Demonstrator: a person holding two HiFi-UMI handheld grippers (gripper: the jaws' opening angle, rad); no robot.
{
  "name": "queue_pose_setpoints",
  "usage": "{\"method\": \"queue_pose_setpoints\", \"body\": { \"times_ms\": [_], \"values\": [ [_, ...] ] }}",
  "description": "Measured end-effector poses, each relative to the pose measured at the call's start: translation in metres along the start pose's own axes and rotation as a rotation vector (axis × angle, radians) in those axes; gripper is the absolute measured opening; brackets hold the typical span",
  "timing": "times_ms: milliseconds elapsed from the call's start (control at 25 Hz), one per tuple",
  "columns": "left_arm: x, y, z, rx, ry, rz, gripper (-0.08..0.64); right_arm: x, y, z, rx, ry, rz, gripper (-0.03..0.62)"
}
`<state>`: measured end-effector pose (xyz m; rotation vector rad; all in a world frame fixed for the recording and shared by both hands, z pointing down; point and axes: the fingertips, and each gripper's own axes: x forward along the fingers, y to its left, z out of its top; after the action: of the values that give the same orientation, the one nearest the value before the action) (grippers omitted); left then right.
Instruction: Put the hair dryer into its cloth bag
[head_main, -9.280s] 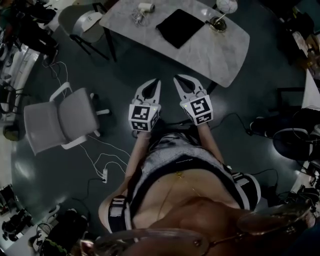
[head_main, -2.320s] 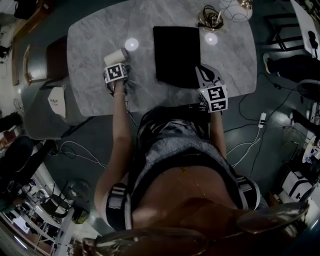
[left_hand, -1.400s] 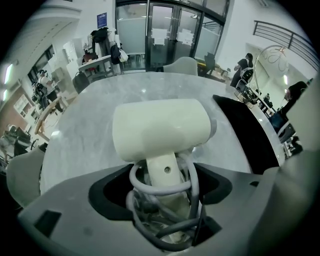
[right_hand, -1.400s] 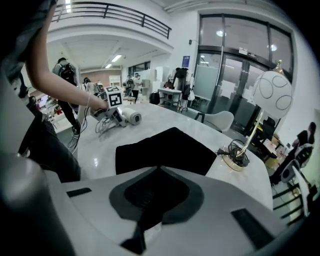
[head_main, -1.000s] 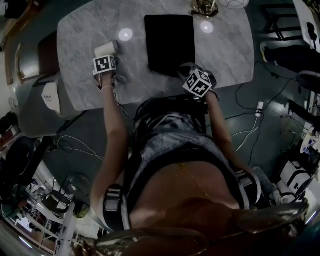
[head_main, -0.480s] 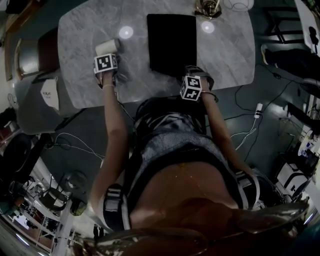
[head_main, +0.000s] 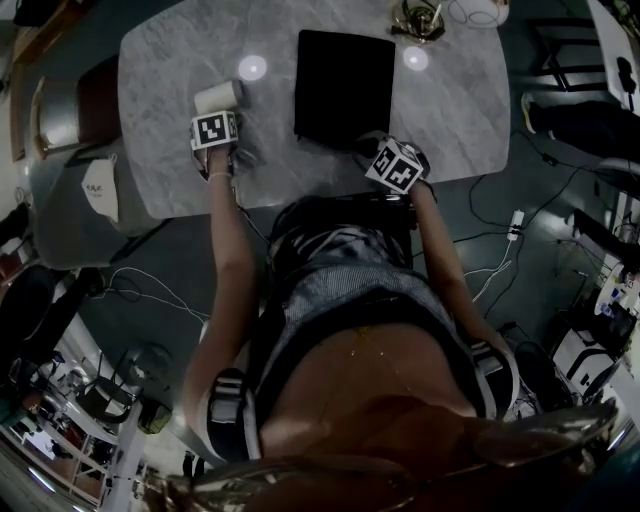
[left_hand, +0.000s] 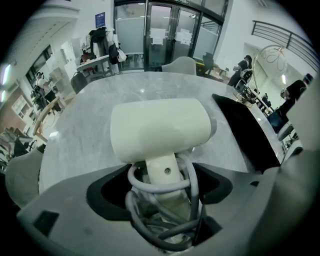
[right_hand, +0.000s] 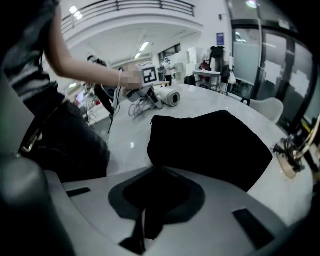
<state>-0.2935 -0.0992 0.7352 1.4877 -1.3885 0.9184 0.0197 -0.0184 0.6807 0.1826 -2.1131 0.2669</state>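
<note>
**Left claw** (left_hand: 162, 187) was clamped on the cord-wrapped handle of the white hair dryer (left_hand: 160, 127), which was held beside the black cloth bag (right_hand: 210, 140) on the marble surface (head_main: 160, 100). **Right claw** (right_hand: 150, 200), just closed, was pinched on the bag's near edge. If both layers were caught, the mouth would not be opened, and the cord (left_hand: 189, 175) could be snagged. The bag appeared flat and empty.
</note>
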Motion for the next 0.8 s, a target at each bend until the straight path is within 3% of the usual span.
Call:
{"method": "queue_pose_setpoints", "body": {
  "times_ms": [200,320,600,800],
  "values": [
    [0.001,0.0,0.002,0.008,-0.014,0.006,0.354,-0.019,-0.011,0.03,0.305,-0.195,0.127,0.078],
    [0.0,-0.001,0.002,0.016,-0.024,0.011,0.353,-0.026,-0.022,0.042,0.431,-0.283,0.164,0.079],
    [-0.001,-0.007,0.002,0.073,-0.041,-0.013,0.302,-0.033,-0.032,0.049,0.517,-0.349,0.18,0.08],
    [-0.004,-0.022,-0.006,0.17,-0.027,-0.052,0.279,-0.034,-0.036,0.053,0.543,-0.37,0.18,0.08]
  ]
}}
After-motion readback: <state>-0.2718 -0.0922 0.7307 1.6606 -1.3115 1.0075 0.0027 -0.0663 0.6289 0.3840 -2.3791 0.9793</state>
